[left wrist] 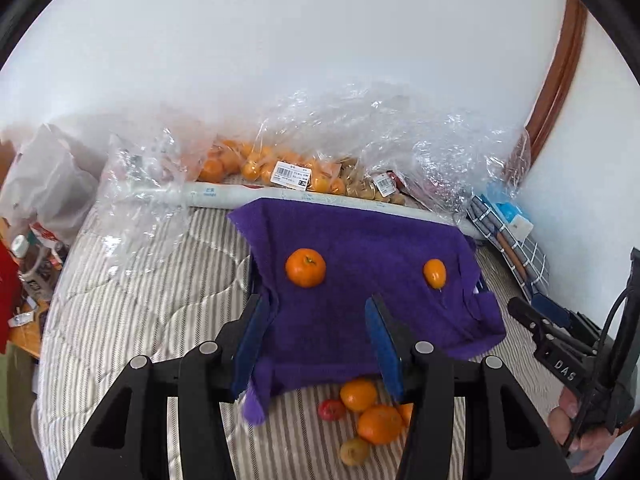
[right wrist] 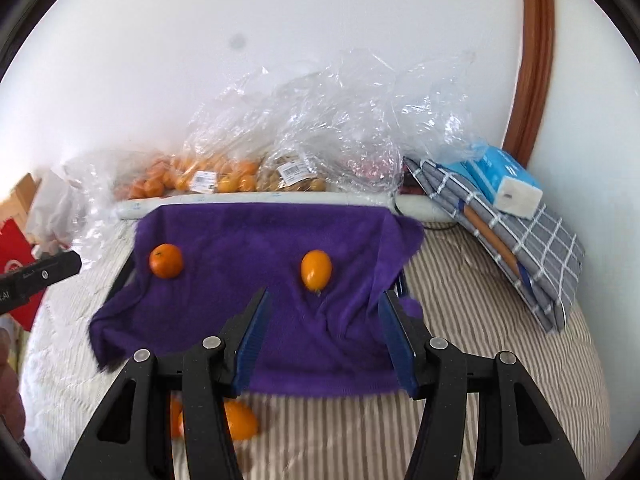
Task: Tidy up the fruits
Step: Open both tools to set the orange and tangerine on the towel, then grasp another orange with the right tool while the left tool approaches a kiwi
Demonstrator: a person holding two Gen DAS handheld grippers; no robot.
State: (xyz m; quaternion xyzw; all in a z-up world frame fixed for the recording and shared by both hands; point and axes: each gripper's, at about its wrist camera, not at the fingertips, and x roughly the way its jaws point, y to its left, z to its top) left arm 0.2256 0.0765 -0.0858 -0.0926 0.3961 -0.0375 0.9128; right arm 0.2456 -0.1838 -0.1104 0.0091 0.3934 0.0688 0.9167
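A purple towel (left wrist: 360,280) (right wrist: 272,280) covers a crate on the striped bed. On it lie a round orange (left wrist: 305,268) (right wrist: 166,261) at the left and a smaller oval orange (left wrist: 435,273) (right wrist: 316,270) at the right. My left gripper (left wrist: 316,300) is open and empty above the towel's front. My right gripper (right wrist: 324,296) is open and empty just before the oval orange; it also shows in the left wrist view (left wrist: 560,332). Loose fruit lies in front of the towel: oranges (left wrist: 378,424) (right wrist: 240,420), a small red fruit (left wrist: 331,409) and a yellowish fruit (left wrist: 354,451).
Clear plastic bags of oranges (left wrist: 256,164) (right wrist: 200,176) and brown fruit (left wrist: 360,190) (right wrist: 296,180) lie behind a white tube (left wrist: 224,194) by the wall. Folded checked cloth (right wrist: 520,256) with a tissue pack (right wrist: 504,180) lies at the right. Clutter (left wrist: 24,248) sits off the bed's left.
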